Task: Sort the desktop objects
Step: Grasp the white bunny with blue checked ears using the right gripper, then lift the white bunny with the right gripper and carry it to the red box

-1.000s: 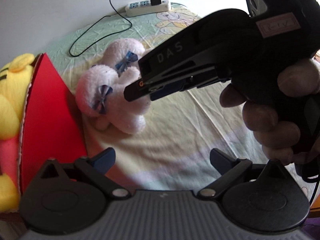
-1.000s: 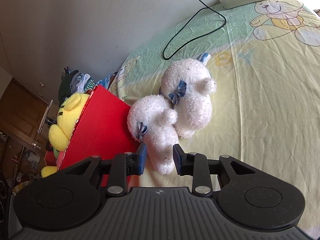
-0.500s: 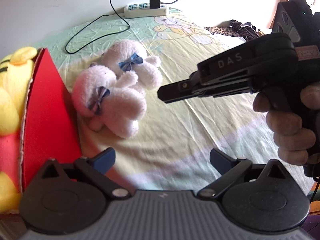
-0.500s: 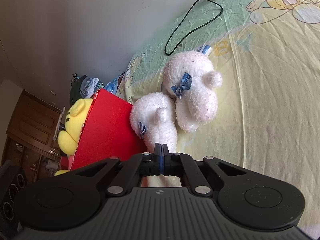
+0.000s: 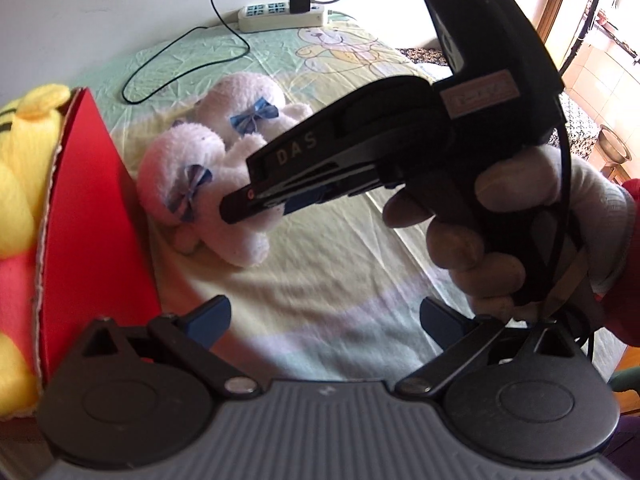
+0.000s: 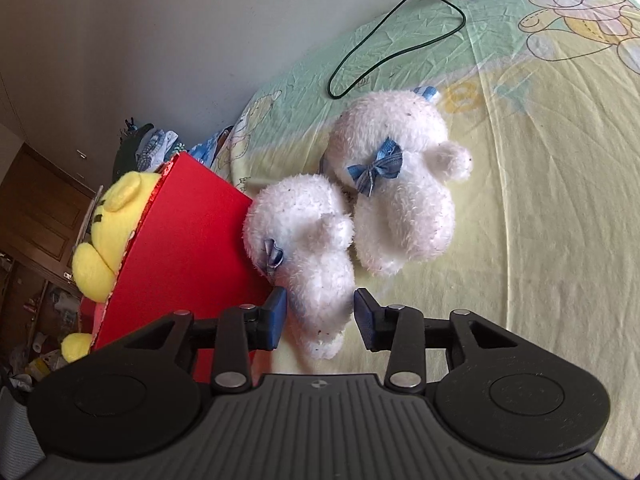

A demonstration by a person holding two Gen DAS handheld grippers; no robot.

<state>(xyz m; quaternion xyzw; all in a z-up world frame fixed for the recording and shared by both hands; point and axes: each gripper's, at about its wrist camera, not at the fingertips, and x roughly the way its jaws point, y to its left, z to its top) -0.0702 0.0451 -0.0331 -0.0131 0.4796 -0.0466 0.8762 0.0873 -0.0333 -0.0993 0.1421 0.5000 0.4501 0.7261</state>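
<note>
Two white plush bears with blue bows lie side by side on the bedsheet. The near bear (image 6: 304, 240) leans on the red box (image 6: 180, 240); the far bear (image 6: 400, 200) lies just beyond it. My right gripper (image 6: 320, 316) has the near bear's leg between its jaws, which are opening; the right pad stands slightly off the fur. In the left wrist view the right gripper (image 5: 240, 208), held by a gloved hand (image 5: 480, 232), pokes into the near bear (image 5: 180, 172). My left gripper (image 5: 324, 316) hangs open over bare sheet, holding nothing.
A yellow plush toy (image 6: 112, 216) sits in the red box (image 5: 88, 220) at the left. A white power strip (image 5: 280, 16) and its black cable (image 6: 400, 20) lie at the far edge by the wall. Cartoon-bear bedsheet (image 6: 560, 200) spreads to the right.
Half a second ago the right gripper was shut and drawn back from the bears. Now it has come forward again, with its jaws apart around the near bear's leg. The left gripper stayed put.
</note>
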